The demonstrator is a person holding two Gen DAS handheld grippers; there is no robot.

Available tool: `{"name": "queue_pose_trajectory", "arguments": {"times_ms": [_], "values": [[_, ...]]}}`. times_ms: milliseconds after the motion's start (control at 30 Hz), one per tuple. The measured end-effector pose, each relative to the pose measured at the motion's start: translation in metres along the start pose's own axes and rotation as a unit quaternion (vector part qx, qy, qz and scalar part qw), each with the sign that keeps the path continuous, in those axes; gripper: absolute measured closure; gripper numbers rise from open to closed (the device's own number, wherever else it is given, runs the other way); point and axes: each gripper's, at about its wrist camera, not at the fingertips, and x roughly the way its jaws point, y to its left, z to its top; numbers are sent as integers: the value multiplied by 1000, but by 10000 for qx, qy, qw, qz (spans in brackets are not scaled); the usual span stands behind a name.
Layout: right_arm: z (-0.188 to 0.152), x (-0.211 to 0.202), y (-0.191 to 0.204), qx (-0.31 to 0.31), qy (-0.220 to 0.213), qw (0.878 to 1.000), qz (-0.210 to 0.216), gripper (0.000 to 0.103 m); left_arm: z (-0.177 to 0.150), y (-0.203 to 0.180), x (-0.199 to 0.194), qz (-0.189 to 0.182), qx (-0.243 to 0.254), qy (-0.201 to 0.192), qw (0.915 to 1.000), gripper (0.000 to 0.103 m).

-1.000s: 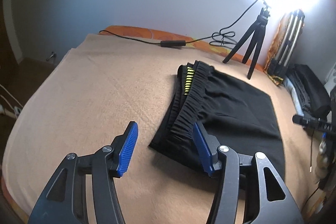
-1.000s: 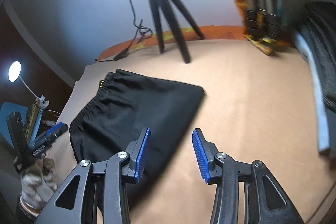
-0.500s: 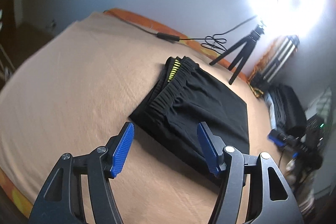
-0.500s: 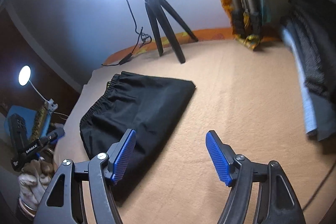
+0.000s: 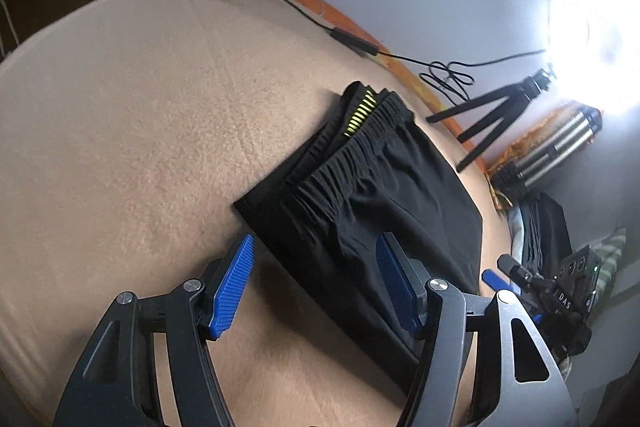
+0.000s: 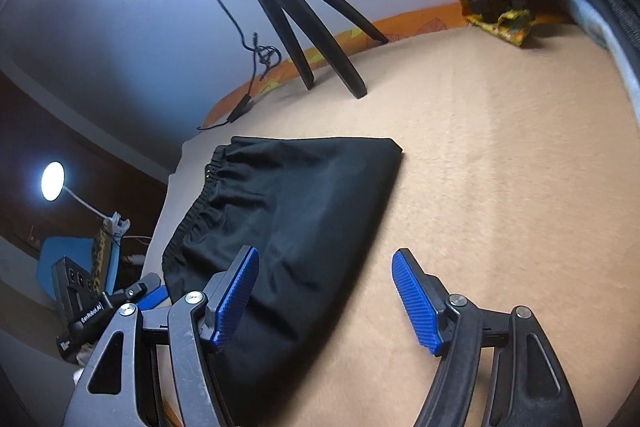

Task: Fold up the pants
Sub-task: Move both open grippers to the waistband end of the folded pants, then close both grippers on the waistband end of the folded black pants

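The black pants [image 5: 384, 203] lie folded into a flat rectangle on the tan blanket [image 5: 140, 115], elastic waistband toward the left with a yellow-striped label showing. My left gripper [image 5: 316, 287] is open and empty, hovering above the near edge of the pants. In the right wrist view the folded pants [image 6: 288, 211] lie ahead and left. My right gripper [image 6: 324, 295] is open and empty above the pants' near right edge; its left fingertip [image 6: 236, 295] is over the cloth.
A black tripod [image 6: 296, 15] with a bright ring light stands at the back of the bed, its cable [image 5: 360, 43] running along the orange edge. A folded metal stand [image 5: 560, 147] and a stack of dark clothes [image 5: 544, 227] are at the right. A desk lamp [image 6: 54, 181] glows left.
Both grippers have lifted and pulled back from the pants. The right gripper's jaws opened wider. The left view has tilted. The pants have not moved.
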Motion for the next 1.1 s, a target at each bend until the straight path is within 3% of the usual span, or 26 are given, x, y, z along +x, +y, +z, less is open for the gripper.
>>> {"name": "queue_pose_trajectory", "arguments": {"times_ms": [133, 700, 733, 800, 833, 967, 1100], "values": [[5, 13, -6, 181, 39, 9998, 31, 31, 4, 5, 10, 32, -127, 13, 9999, 40], [26, 40, -3, 0, -258, 9989, 389, 37, 4, -10, 32, 188, 242, -551, 9980, 42], [26, 42, -2, -27, -303, 9987, 408, 42, 4, -12, 34, 227, 289, -600, 9975, 43], [27, 47, -1, 14, -357, 9982, 476, 49, 4, -14, 38, 290, 341, -619, 9971, 56], [27, 49, 0, 55, -364, 9981, 501, 60, 4, -14, 39, 284, 352, -621, 9970, 65], [27, 60, 2, 104, -294, 9985, 449, 84, 5, -11, 40, 245, 381, -616, 9971, 74], [26, 60, 7, 13, -304, 9991, 299, 93, 5, -11, 36, 167, 458, -626, 9968, 78]]}}
